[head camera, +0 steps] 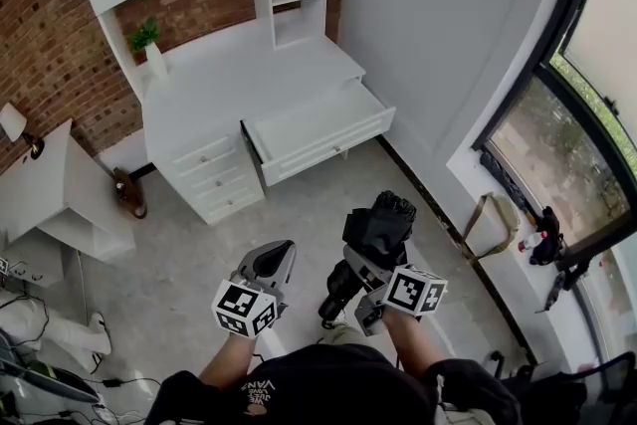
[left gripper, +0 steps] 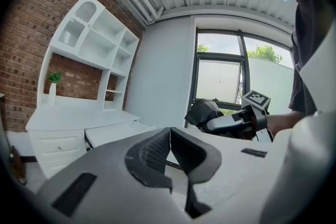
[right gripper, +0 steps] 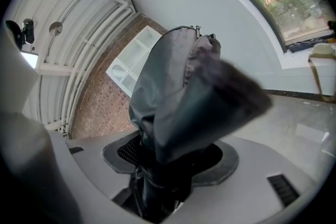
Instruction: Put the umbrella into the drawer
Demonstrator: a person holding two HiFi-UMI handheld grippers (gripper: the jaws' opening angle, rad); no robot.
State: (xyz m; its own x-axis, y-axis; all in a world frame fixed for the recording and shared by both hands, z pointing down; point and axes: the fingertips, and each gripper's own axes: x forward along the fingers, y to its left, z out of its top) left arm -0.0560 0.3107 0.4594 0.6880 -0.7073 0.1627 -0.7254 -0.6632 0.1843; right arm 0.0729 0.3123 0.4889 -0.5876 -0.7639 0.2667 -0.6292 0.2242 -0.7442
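A black folded umbrella [head camera: 379,225] is clamped in my right gripper [head camera: 362,259], which is shut on its lower part; the fabric bulges out beyond the jaws [right gripper: 184,102]. It is held above the floor, in front of the white desk [head camera: 229,80]. The desk's wide drawer [head camera: 318,129] stands pulled open, and nothing shows inside it. My left gripper [head camera: 271,260] hangs left of the umbrella, with its jaws closed tip to tip and nothing between them [left gripper: 170,131]. The left gripper view also shows the umbrella [left gripper: 203,112] and the open drawer [left gripper: 113,131].
A small plant in a white vase [head camera: 149,47] stands on the desk under the hutch shelves. Left of the desk are a white side table [head camera: 55,194] and a brown object [head camera: 127,192] on the floor. A window [head camera: 582,144] and a tan bag [head camera: 488,222] lie to the right.
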